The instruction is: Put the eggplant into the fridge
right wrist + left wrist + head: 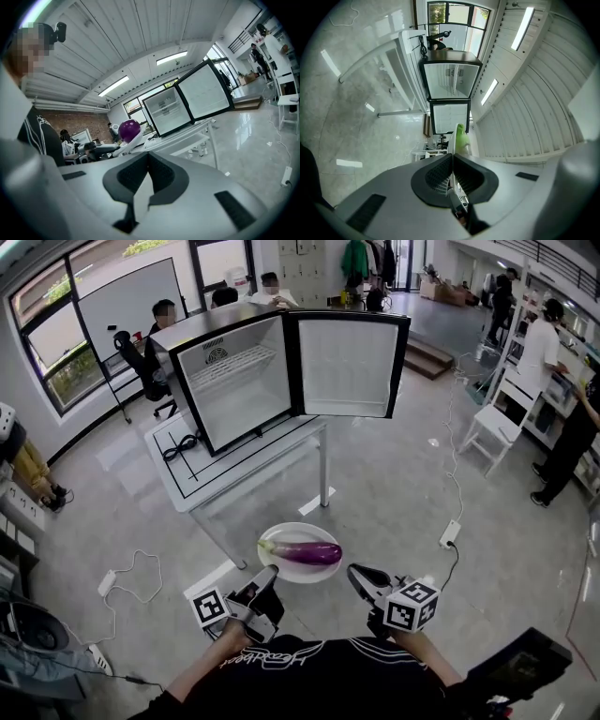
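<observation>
A purple eggplant with a green stem lies on a white plate carried in the air between both grippers. My left gripper is shut on the plate's left rim and my right gripper on its right rim. In the left gripper view the thin rim sits in the shut jaws, with the green stem beyond. The right gripper view shows the eggplant's purple end past the shut jaws. The small fridge stands ahead on a table, its door swung wide open and its inside bare.
The white table under the fridge also carries a black cable. Power strips and cords lie on the floor. A white chair stands at the right. Several people sit or stand behind and to the right.
</observation>
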{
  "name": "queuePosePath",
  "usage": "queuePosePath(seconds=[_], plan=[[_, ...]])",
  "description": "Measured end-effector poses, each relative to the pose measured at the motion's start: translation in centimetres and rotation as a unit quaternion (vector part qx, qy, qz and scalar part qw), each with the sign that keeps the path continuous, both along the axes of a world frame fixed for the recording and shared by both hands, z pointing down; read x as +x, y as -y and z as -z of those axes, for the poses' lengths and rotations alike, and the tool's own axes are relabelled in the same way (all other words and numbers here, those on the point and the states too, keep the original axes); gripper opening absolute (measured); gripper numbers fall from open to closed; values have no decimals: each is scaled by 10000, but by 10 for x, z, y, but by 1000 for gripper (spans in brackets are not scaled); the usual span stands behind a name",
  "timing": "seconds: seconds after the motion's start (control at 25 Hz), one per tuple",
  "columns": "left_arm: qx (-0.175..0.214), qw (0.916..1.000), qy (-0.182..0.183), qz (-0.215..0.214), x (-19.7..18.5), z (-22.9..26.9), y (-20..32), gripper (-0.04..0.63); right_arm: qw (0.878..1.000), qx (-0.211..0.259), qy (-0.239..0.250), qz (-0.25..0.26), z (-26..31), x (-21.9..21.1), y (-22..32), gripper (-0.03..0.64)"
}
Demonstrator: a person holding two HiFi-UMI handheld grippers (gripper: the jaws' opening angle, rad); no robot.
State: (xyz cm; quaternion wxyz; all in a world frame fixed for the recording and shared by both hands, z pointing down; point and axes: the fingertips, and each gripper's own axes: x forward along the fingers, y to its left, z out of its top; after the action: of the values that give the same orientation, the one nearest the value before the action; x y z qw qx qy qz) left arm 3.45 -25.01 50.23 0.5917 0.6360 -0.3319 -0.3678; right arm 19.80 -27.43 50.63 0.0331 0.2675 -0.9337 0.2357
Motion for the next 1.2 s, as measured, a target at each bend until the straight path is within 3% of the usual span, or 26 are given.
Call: queuePosePath(seconds=[0.48,0.8,1.2], plan=[[-109,9999,-67,103,-11,-9,30,17,10000,-25,6,58,-5,-10,31,6],[8,10000,-66,-28,-16,-4,101,17,10000,5,-9,-11,-6,-19,95,6],[-191,9997,-122,-109,-42,-11,216,17,9998,-151,-56,-116,-8,-43,203,6]])
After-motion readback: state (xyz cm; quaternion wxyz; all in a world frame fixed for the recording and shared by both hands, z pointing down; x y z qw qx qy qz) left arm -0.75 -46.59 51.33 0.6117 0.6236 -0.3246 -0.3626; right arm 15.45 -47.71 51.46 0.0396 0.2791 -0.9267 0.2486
